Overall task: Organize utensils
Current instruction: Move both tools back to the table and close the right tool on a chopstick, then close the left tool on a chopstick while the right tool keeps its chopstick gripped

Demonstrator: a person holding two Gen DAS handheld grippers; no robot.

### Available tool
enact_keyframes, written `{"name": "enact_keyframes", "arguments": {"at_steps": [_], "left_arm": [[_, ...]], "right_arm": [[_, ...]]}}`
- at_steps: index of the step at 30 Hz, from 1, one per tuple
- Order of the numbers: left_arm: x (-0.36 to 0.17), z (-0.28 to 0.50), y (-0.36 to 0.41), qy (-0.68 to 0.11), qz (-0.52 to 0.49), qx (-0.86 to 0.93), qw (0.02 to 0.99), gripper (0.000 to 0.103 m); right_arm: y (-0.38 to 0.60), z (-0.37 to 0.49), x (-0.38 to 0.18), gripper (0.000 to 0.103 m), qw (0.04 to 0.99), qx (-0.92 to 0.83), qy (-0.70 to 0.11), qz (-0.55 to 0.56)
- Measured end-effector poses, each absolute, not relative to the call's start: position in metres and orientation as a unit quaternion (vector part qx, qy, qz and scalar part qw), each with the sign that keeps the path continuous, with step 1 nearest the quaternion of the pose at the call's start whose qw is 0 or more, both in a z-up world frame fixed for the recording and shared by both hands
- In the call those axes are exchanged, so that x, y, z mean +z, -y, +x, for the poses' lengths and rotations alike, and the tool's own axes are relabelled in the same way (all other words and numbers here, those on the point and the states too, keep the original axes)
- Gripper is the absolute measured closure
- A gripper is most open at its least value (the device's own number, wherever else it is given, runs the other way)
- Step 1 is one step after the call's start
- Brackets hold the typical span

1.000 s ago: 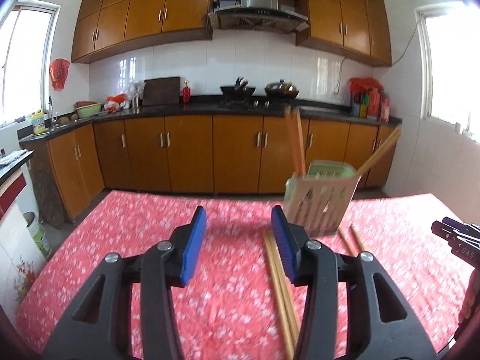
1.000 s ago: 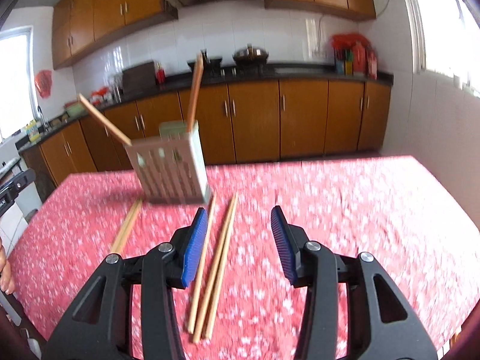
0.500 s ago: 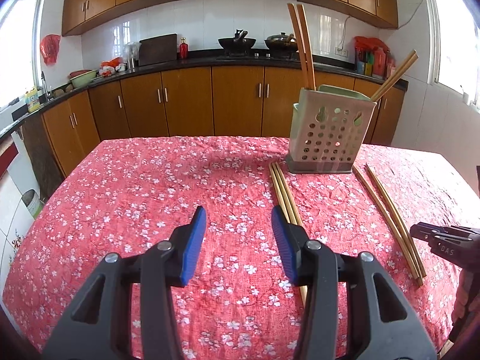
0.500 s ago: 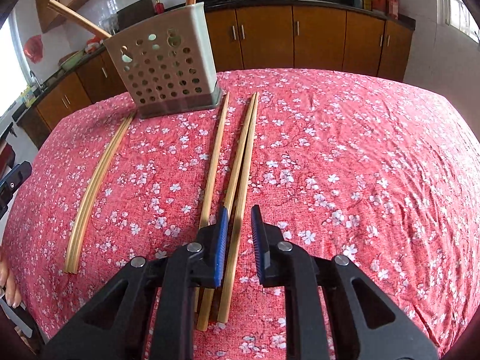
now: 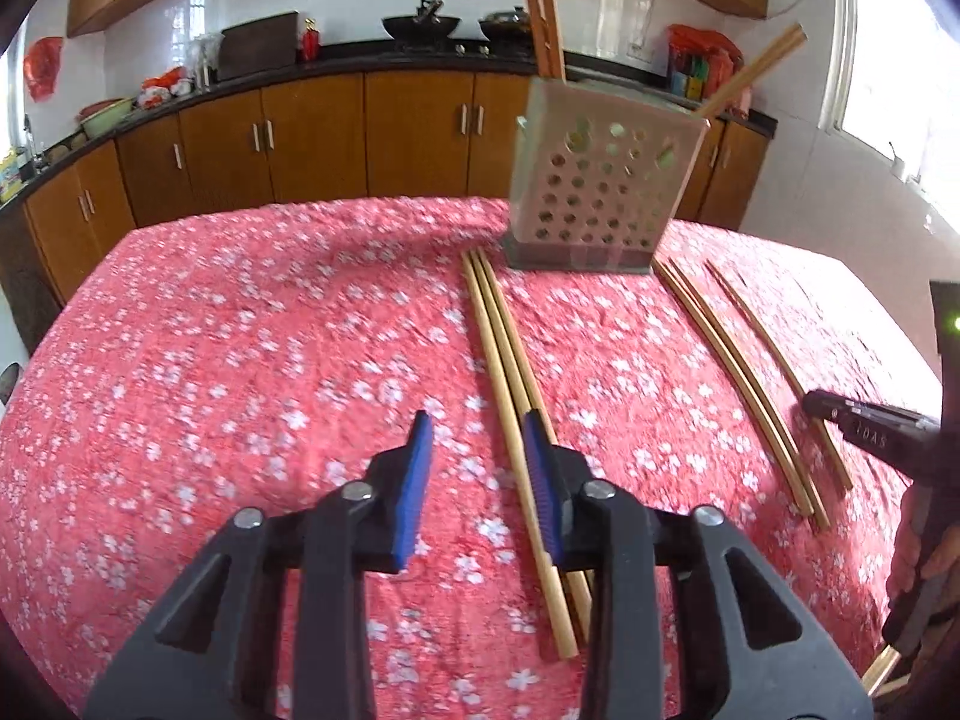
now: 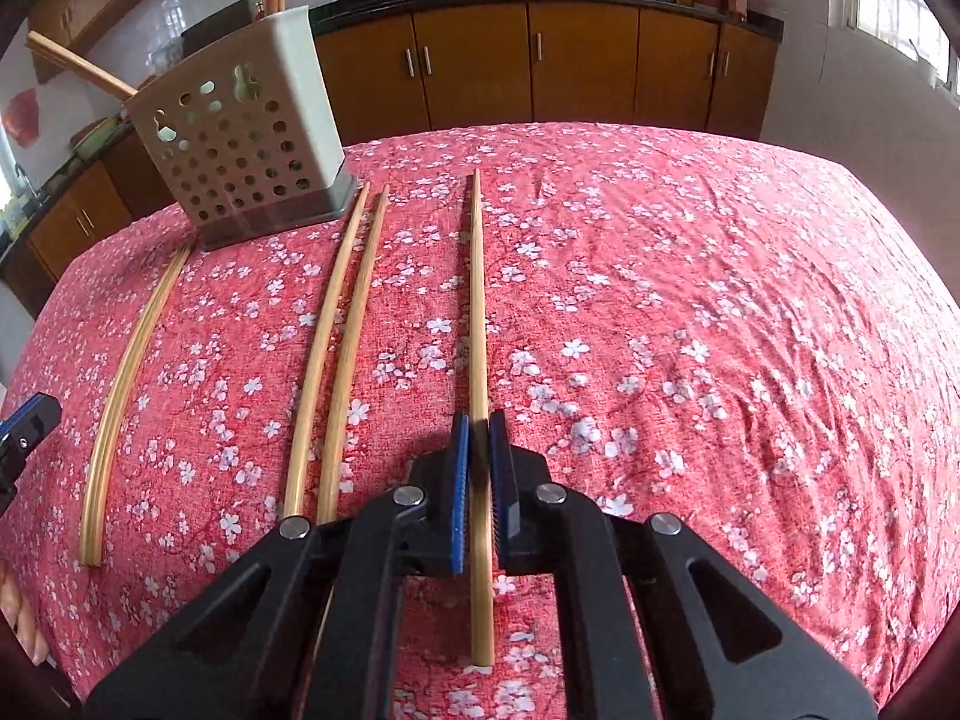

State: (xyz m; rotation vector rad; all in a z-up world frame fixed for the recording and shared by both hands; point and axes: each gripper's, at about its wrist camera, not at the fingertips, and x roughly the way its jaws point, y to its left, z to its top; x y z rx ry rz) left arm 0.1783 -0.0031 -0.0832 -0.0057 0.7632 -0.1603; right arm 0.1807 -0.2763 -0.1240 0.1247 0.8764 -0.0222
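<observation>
A perforated utensil holder (image 5: 600,192) (image 6: 240,138) stands on the red flowered tablecloth with several chopsticks in it. My right gripper (image 6: 478,420) is shut on one bamboo chopstick (image 6: 478,300), which points toward the far side of the table. A pair of chopsticks (image 6: 336,348) lies left of it, and another pair (image 6: 129,372) farther left. My left gripper (image 5: 480,426) is open and empty, low over the cloth, with a chopstick pair (image 5: 510,372) running under its right finger (image 5: 543,474). The right gripper also shows at the right edge of the left wrist view (image 5: 864,426).
The table (image 6: 720,300) fills both views, with its edges curving off at the sides. Wooden kitchen cabinets (image 5: 312,138) and a dark counter with pots run behind the table. A window (image 6: 900,6) is at the right.
My right gripper has dropped to the cloth and shut on one chopstick, drawing it right, apart from its neighbours. My left gripper has moved lower and nearer the chopstick pair, jaws a little narrower.
</observation>
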Motion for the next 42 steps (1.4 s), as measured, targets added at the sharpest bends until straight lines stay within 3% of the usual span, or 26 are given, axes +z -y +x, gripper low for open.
{"name": "enact_keyframes", "arguments": {"at_steps": [3, 25, 34, 42], "left_arm": [[-0.092, 0.181, 0.008, -0.388, -0.001, -0.087, 0.917, 0.084], [-0.109, 0.205, 0.017, -0.423, 0.014, -0.057, 0.904, 0.095], [-0.108, 0.222, -0.044, -0.434, -0.012, -0.017, 0.901, 0.094], [-0.109, 0.215, -0.043, -0.419, -0.005, -0.012, 0.908, 0.091]], "right_arm": [[0.278, 0.176, -0.124, 0.095, 0.905, -0.010, -0.422, 0.057], [0.270, 0.174, -0.124, 0.095, 0.906, -0.003, -0.421, 0.039], [0.296, 0.179, -0.124, 0.095, 0.907, -0.016, -0.418, 0.053], [0.296, 0.176, -0.125, 0.095, 0.911, -0.016, -0.410, 0.045]]}}
